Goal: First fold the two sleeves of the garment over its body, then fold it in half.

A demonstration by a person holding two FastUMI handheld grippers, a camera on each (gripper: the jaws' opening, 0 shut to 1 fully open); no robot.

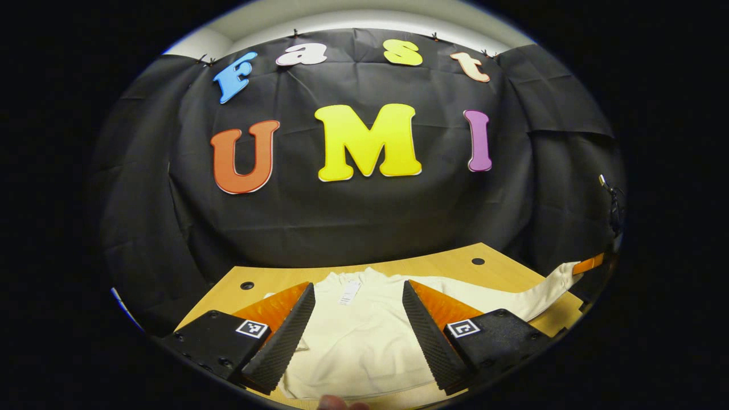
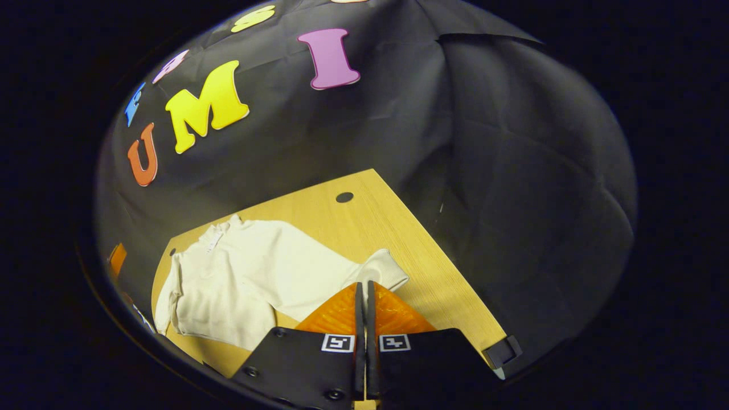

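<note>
My right gripper [image 2: 362, 296] fingers are pinched together at the sleeve cuff [image 2: 387, 270] in the frame's lower centre, though I cannot tell whether cloth is caught, my left gripper [image 1: 359, 319] spread wide over the garment [image 1: 359, 336] on the counter [image 1: 455, 265]; sleeve-folding comes next, I judge.

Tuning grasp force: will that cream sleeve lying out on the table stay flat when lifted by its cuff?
Probably not. The sleeve looks like soft knit, lying limp on the table, so it should droop. Likely light; the garment may drag along.

Left claw [image 1: 359, 319] fingers spread wide; right claw [image 2: 362, 310] fingers pressed together
</note>
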